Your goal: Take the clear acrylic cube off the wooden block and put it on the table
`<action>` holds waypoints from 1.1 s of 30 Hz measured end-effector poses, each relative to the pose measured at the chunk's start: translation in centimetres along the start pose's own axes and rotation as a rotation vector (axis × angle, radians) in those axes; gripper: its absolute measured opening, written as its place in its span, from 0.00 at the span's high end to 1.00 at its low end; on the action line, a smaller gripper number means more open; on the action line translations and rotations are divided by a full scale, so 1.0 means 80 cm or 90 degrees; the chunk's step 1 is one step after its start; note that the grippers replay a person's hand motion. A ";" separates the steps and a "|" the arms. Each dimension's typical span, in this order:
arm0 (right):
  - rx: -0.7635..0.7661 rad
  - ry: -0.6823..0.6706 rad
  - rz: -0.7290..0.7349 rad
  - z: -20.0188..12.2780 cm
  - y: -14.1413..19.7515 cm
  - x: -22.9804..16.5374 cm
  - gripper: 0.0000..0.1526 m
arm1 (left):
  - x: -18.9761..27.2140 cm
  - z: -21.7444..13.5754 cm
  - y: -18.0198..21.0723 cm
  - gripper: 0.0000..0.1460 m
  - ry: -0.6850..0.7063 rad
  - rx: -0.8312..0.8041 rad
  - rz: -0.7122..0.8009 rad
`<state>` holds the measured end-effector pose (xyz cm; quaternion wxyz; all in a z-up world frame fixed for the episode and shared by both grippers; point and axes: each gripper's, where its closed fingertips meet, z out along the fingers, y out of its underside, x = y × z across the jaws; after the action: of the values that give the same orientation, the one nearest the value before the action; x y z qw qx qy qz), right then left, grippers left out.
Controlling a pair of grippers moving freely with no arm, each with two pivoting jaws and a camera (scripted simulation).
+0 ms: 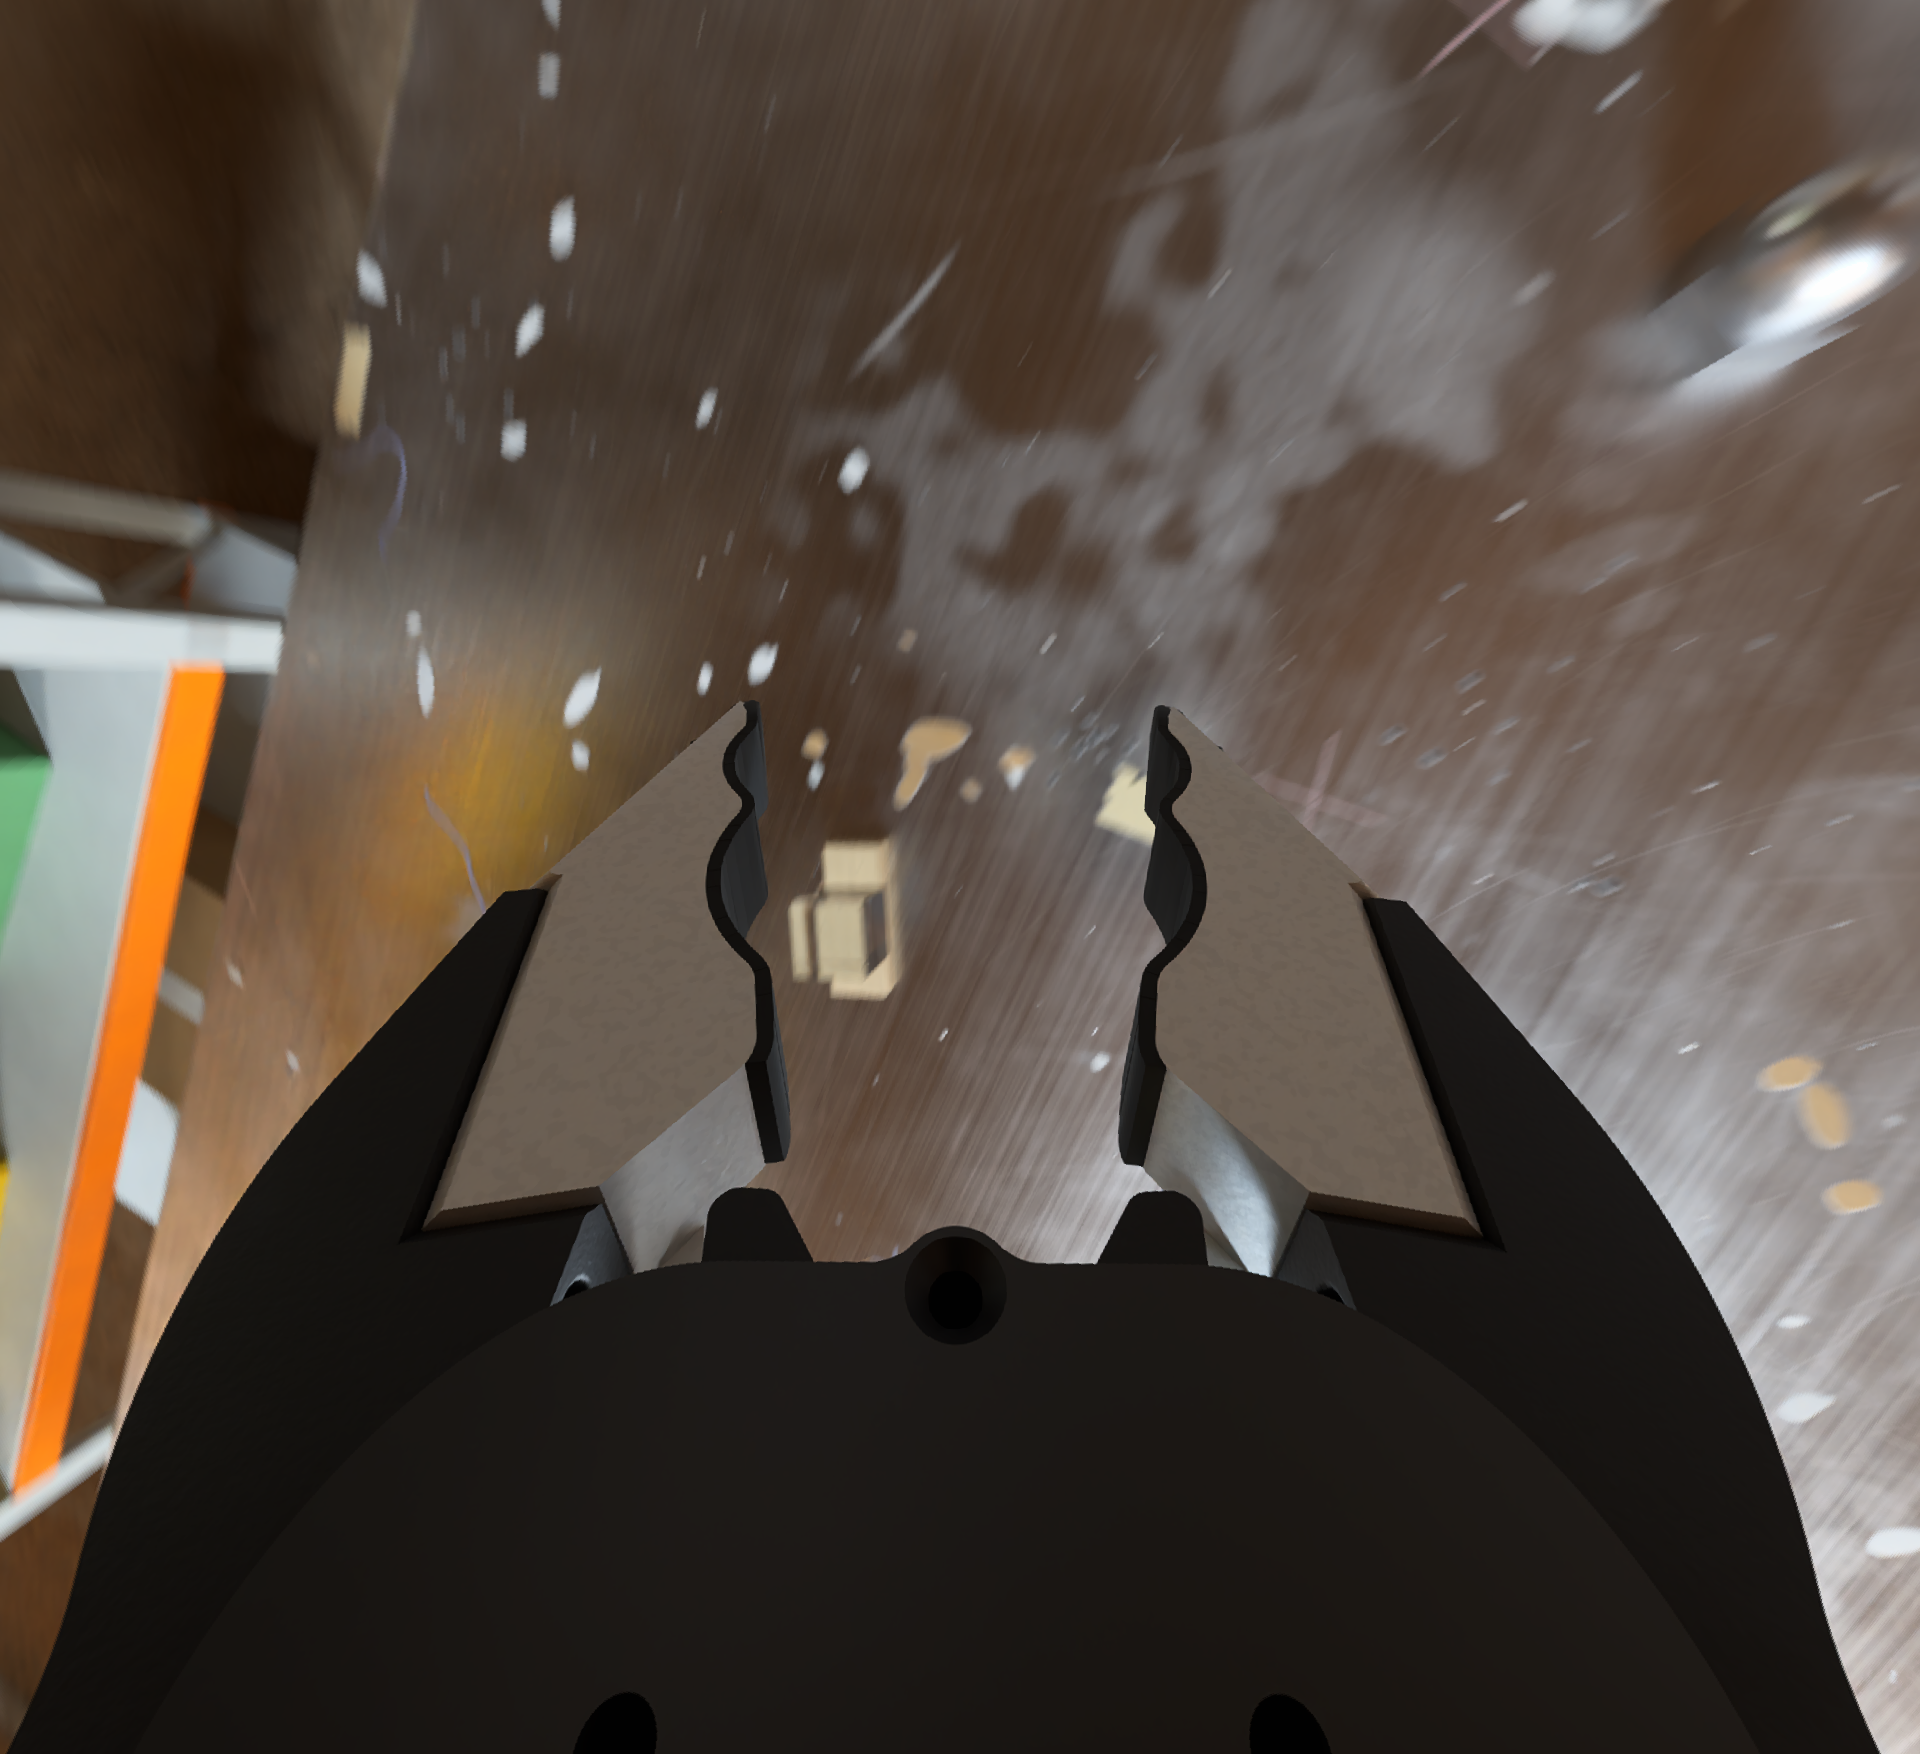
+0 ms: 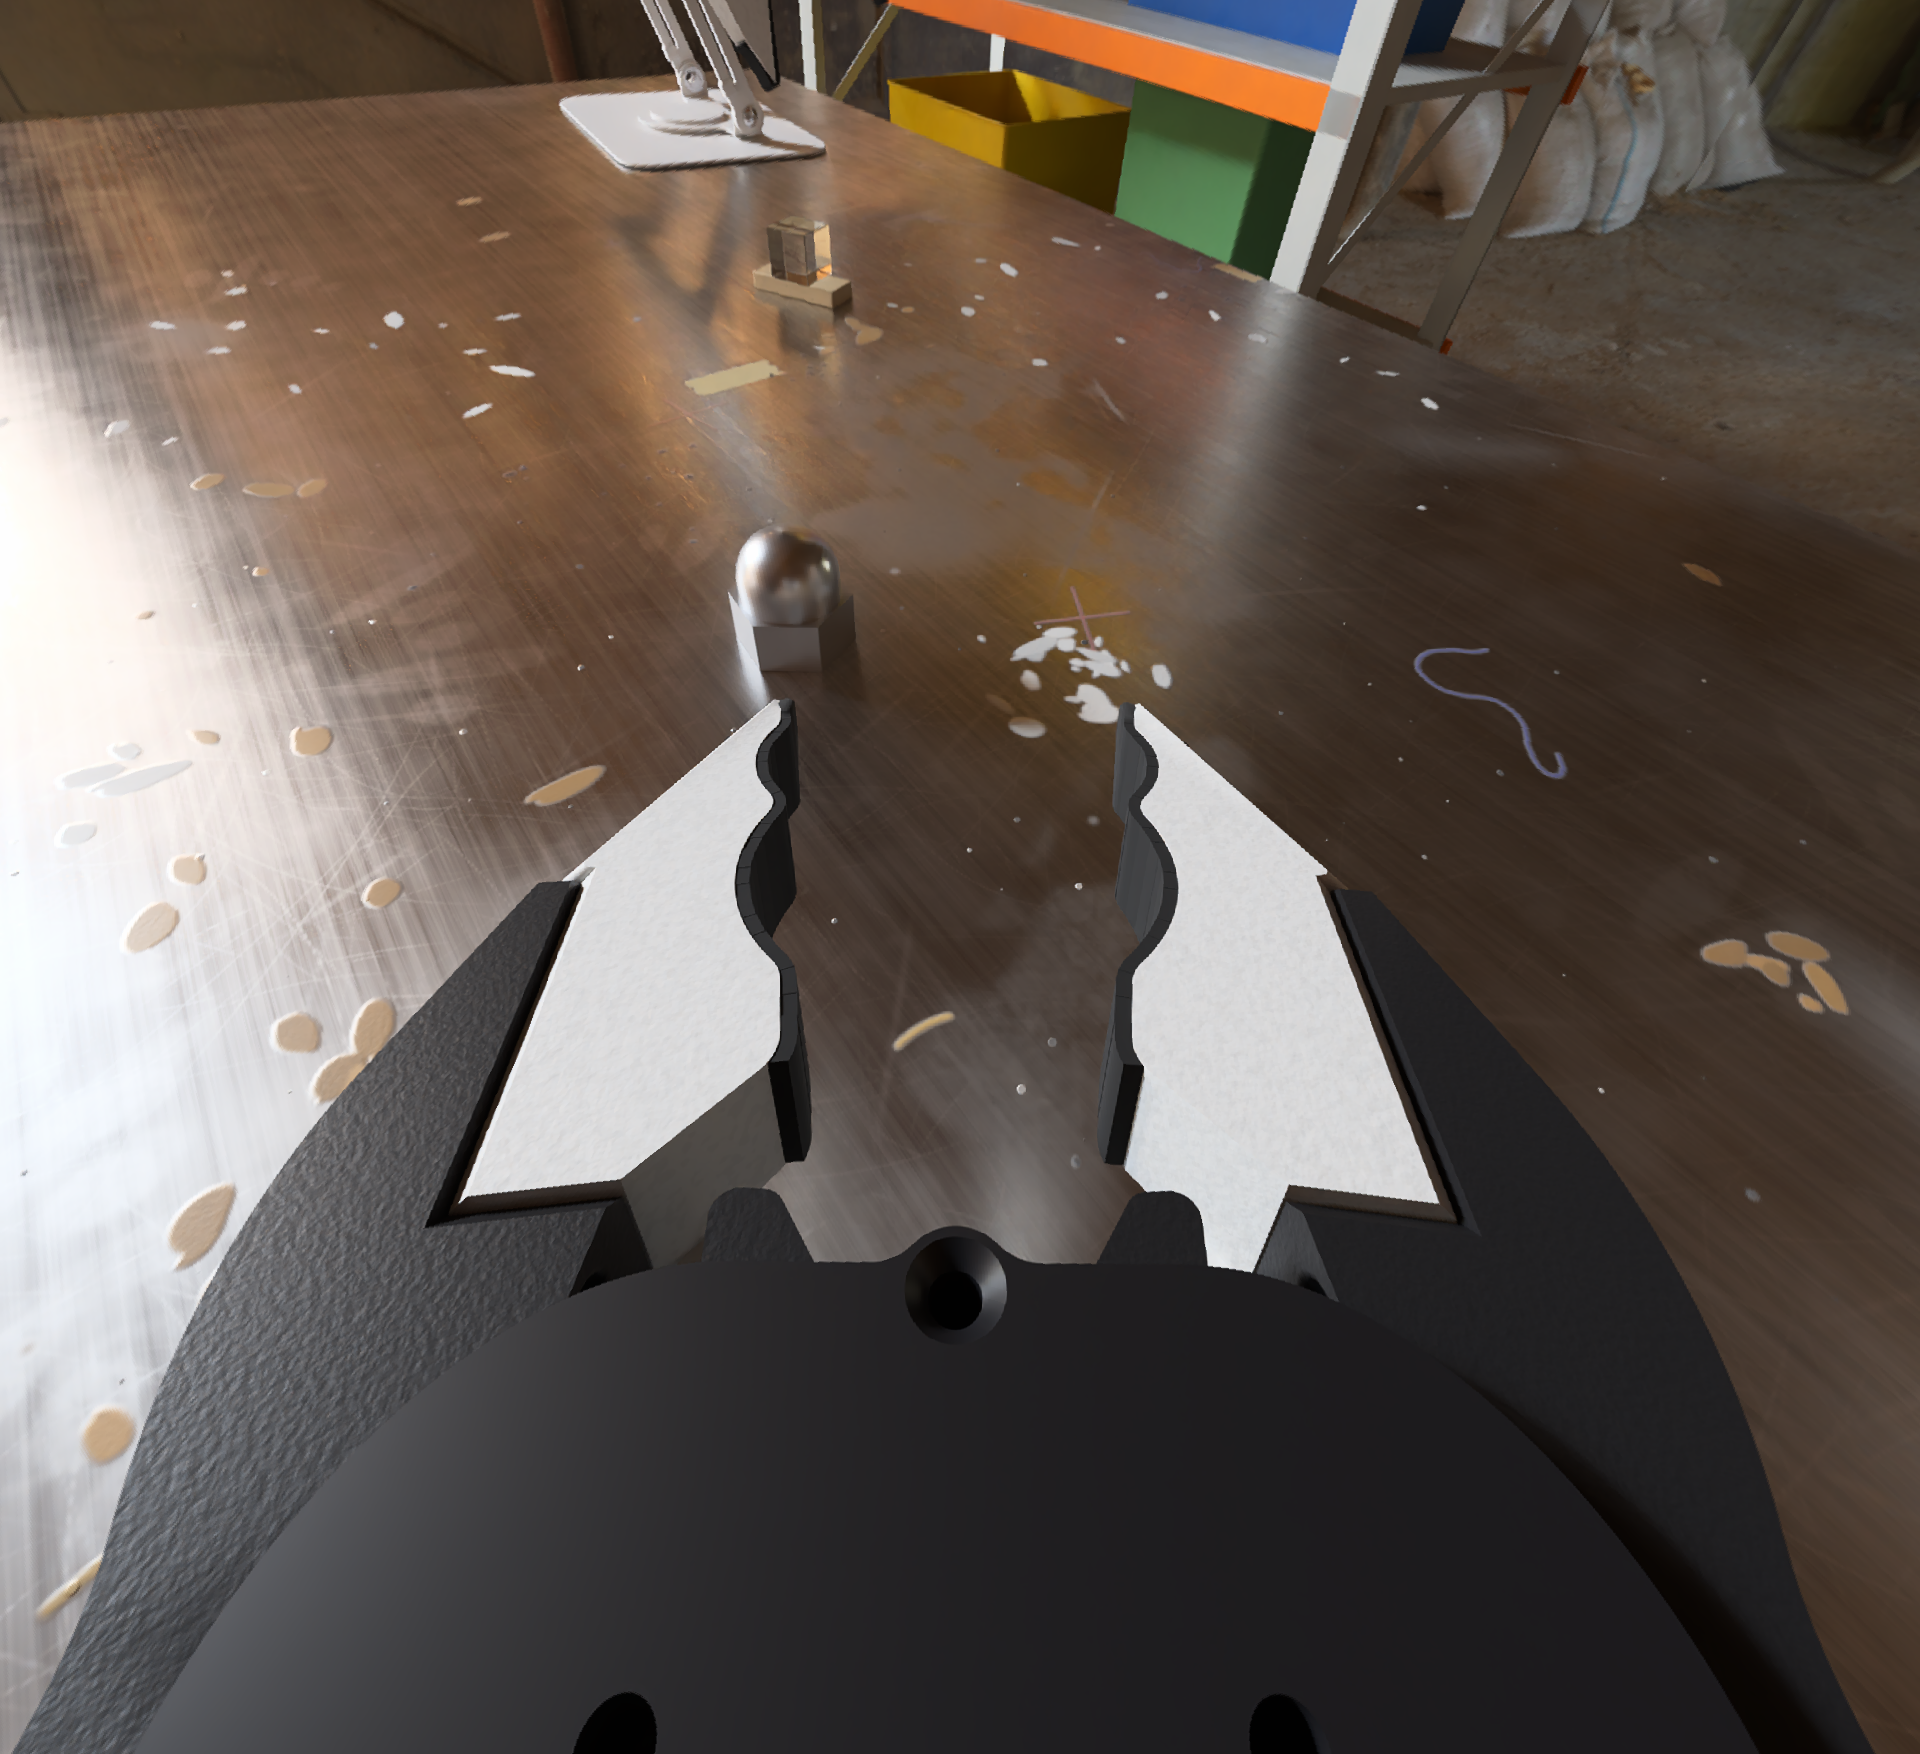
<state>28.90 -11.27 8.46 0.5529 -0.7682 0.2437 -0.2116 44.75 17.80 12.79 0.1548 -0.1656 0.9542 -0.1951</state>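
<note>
Clear acrylic forms the cube (image 2: 798,250), which is seated on the wooden block (image 2: 802,289) toward the far side of the scuffed brown surface (image 2: 1351,499); the task's transfer is judged not yet begun. In the left wrist view the left gripper (image 1: 956,717) is directed steeply down over the cube (image 1: 847,915), which is framed between widely parted, empty fingers (image 1: 623,977), an alignment judged to prepare a descent onto it. The right gripper (image 2: 956,717) is held low and well apart from the stack, its fingers likewise spread and empty. A steel ball (image 2: 785,578) on a small grey stand (image 2: 792,642) lies between the right gripper and the block, so a direct right-hand approach is judged obstructed. A shelving rack (image 2: 1132,42) with coloured bins is set beyond the surface edge.
</note>
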 end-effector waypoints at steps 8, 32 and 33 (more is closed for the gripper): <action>-0.021 -0.004 -0.001 0.002 0.007 -0.001 0.60 | -0.059 0.061 0.141 0.48 0.045 -0.156 -0.092; -0.026 0.004 0.001 0.004 0.010 0.003 0.61 | -0.053 0.025 0.095 0.81 0.027 -0.158 -0.039; -0.027 0.003 0.001 0.004 0.010 0.002 0.61 | -0.047 0.011 0.077 0.81 0.023 -0.138 -0.027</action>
<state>29.15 -11.35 7.58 0.5360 -0.7791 0.2499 -0.2079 46.87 24.27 10.29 0.1146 -0.1982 0.9686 -0.0968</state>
